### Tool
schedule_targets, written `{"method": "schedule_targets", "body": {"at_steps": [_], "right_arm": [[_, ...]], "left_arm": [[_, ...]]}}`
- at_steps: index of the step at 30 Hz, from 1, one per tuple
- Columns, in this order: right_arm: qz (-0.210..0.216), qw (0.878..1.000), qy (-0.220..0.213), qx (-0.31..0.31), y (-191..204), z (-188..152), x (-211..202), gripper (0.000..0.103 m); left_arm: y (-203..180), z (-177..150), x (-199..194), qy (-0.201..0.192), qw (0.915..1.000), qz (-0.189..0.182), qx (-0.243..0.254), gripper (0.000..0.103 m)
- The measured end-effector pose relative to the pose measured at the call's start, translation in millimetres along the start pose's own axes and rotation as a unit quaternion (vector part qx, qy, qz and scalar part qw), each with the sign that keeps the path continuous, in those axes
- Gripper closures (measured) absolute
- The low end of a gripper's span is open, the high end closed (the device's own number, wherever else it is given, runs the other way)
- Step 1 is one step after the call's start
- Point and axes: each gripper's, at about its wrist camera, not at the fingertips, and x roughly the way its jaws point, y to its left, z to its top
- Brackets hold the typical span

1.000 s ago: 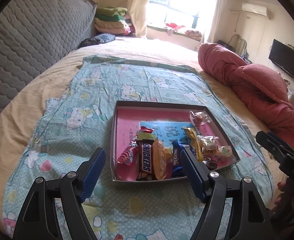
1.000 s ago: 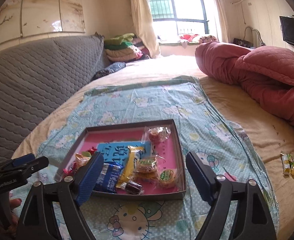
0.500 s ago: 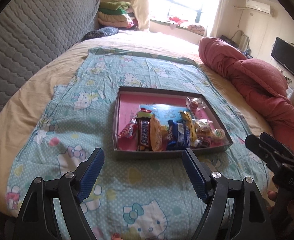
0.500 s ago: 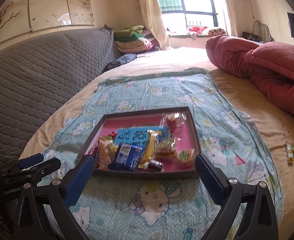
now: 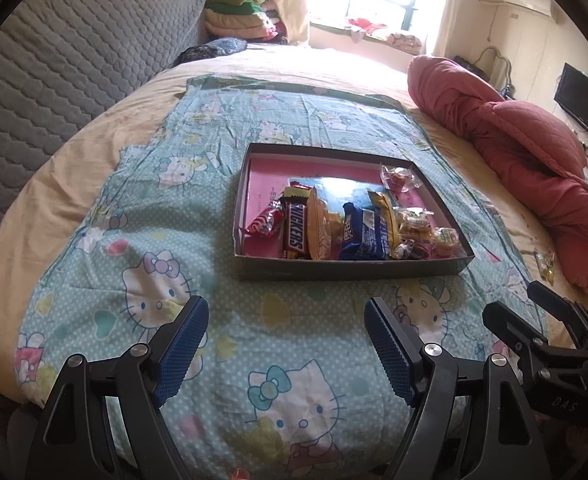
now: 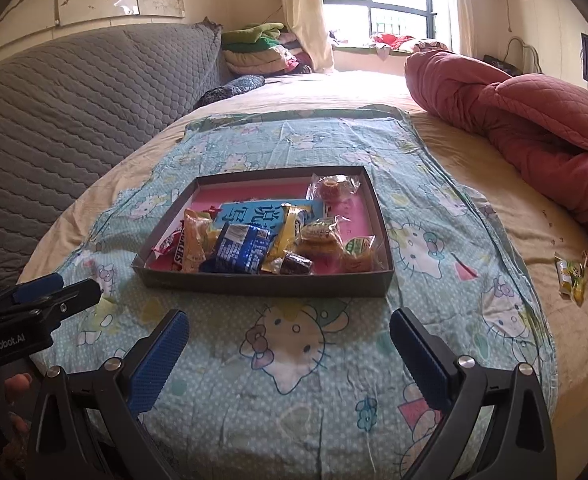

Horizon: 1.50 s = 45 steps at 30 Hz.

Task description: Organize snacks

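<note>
Left wrist view: 1 shallow dark box (image 5: 349,270) w/ pink floor sits on the Hello Kitty sheet (image 5: 166,240) on the bed, approx centre. Inside, snacks crowd the near edge: 1 Snickers bar (image 5: 294,230), 1 red-white candy (image 5: 264,222) left of it, 1 orange packet (image 5: 319,232), 1 blue packet (image 5: 363,232), 1 yellow bar (image 5: 385,216), a few small clear-wrapped cakes at the right end (exact no. hard to tell), and 1 wrapped sweet (image 5: 399,176) alone in the far right corner. 1 green-yellow packet (image 6: 571,278) lies outside the box, on the bare bed by the red quilt (image 6: 533,120).

Left gripper (image 5: 286,354) hovers level over the sheet, short of the box, fingers (image 5: 184,344) spread wide, nothing held. Right gripper (image 6: 290,360) same pose, fingers (image 6: 156,364) wide apart, empty; each shows at the edge of the other's view.

Vs 0.5 s ago: both grippers pulled further back from the box; more sheet between fingertips and box rim. Snacks unchanged.
</note>
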Motion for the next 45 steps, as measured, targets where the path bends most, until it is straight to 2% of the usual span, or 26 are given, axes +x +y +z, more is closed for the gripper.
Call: {"method": "schedule_targets", "body": {"at_steps": [10,45], "right_arm": [[-0.001,1.000,0.009,-0.008,3.7,-8.8,-8.1,0.002],[0.005,1.000,0.023,-0.003,1.9,-12.7,-0.1,0.002]], "left_arm": [[-10.5,-10.8,-1.7,0.013,0.9995,0.021,0.018,0.021],[-12.1,-12.6,1.1,0.018,0.9991,0.030,0.025,0.021]]}}
